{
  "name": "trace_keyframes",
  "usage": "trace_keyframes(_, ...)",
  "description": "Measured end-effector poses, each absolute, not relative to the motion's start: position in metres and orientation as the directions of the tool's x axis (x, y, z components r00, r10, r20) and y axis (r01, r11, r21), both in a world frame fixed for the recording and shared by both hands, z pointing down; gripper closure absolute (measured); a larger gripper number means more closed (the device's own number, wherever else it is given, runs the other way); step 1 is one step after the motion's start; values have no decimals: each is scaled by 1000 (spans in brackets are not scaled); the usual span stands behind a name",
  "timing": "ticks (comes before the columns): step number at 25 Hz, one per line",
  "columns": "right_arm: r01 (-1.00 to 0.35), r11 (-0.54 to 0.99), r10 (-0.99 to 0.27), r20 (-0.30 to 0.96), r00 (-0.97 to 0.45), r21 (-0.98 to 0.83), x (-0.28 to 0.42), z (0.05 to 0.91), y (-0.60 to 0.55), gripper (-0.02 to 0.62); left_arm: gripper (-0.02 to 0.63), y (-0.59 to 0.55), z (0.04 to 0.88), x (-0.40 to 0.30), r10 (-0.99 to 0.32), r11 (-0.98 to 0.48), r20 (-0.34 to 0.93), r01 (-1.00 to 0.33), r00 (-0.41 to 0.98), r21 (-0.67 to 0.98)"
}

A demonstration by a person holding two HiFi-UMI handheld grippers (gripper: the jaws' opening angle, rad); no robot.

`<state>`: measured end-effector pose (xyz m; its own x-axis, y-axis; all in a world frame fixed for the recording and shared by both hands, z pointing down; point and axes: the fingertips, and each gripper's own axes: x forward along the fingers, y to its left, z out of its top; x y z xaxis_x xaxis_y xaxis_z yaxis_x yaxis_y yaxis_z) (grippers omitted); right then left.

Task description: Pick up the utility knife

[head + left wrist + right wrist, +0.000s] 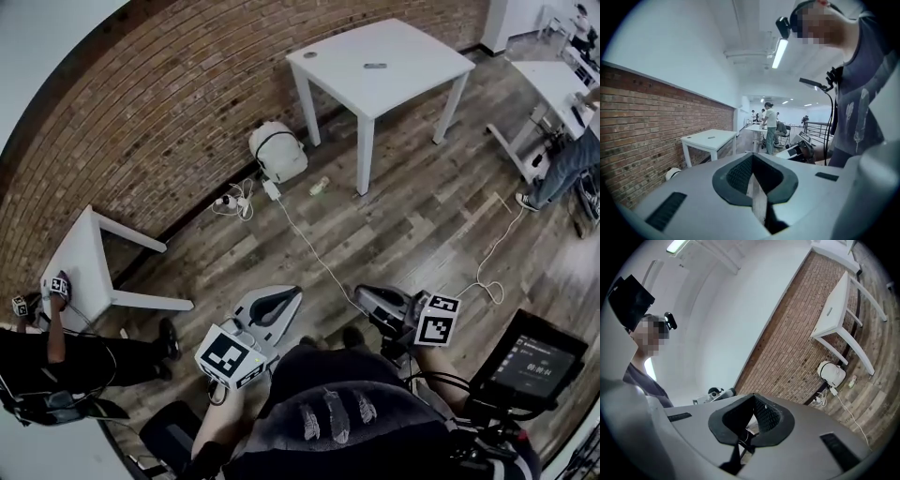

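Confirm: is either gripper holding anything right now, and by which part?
Nothing is held: the left gripper and right gripper are both shut and empty.

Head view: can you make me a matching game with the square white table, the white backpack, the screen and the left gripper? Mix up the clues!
Things:
1. square white table
2. white backpack
3. screen
4. left gripper

Clues:
A. on the floor by the brick wall
B. fingers shut, nothing held
C. lower right corner of the picture
D. a small dark thing lies on top

Pairs: 1-D, 2-A, 3-C, 4-B
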<state>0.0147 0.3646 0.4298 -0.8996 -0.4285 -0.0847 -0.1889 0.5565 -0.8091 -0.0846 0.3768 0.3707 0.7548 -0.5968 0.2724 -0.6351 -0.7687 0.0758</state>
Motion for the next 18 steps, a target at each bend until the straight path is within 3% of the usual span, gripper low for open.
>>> trace_keyframes(10,-280,582,-443,-9,-897,-763,-59,426,301,597,611,315,382,-175,-689,-693,205,-715,695,94)
trace_keyframes(18,-203,652,-378,-82,-922,-731,-143,385,255,597,611,246,389,-248,-645,-726,162,-665,747,176)
